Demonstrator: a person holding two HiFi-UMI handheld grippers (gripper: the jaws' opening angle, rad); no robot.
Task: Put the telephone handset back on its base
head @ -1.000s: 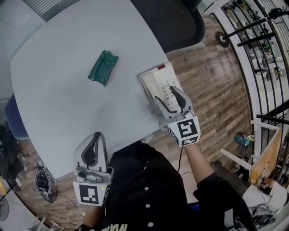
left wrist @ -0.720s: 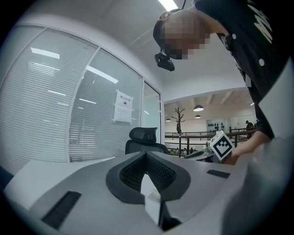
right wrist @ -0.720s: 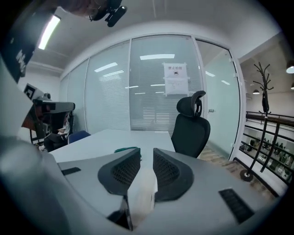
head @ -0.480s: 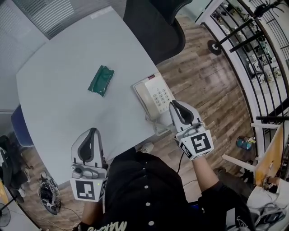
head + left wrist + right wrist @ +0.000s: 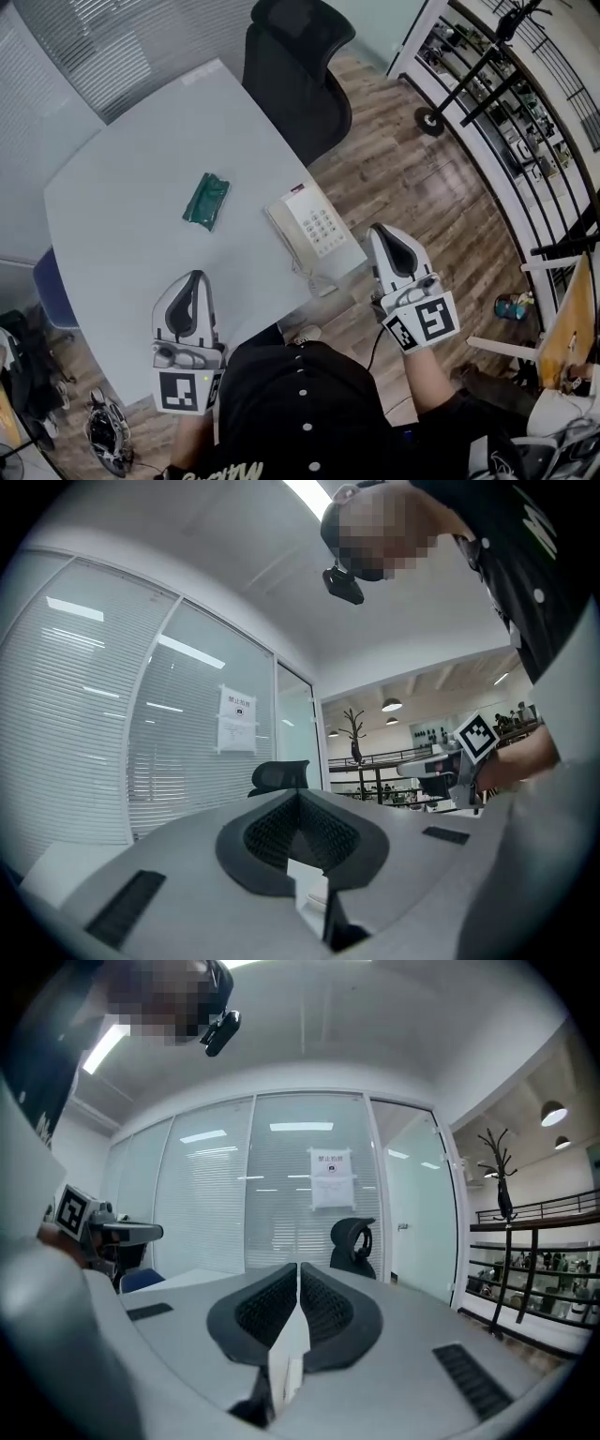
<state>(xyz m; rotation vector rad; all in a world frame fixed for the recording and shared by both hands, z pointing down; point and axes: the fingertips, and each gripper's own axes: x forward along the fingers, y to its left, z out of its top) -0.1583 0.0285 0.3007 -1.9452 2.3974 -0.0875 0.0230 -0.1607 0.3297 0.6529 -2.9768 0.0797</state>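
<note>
Head view first: the telephone handset (image 5: 287, 231) looks seated on its base (image 5: 326, 223) by the right edge of the white table (image 5: 122, 244), and a green packet (image 5: 206, 200) lies well apart to the left. The left tongs (image 5: 194, 278) hang over the table's near edge, while the right tongs (image 5: 386, 232) are off it, above the wood floor. Left gripper view: tips touching, nothing between them. Right gripper view: the jaws have just been closing and are now pressed together, empty.

**Stuff you just can't make out here**

The green packet (image 5: 205, 201) on the desk (image 5: 112, 244) is too small to identify. Same goes for the telephone (image 5: 314, 228) key labels and the notice (image 5: 331, 1177) on the glass wall, both unreadable. The left claw (image 5: 194, 279) covers a bit of the desk's near edge.
</note>
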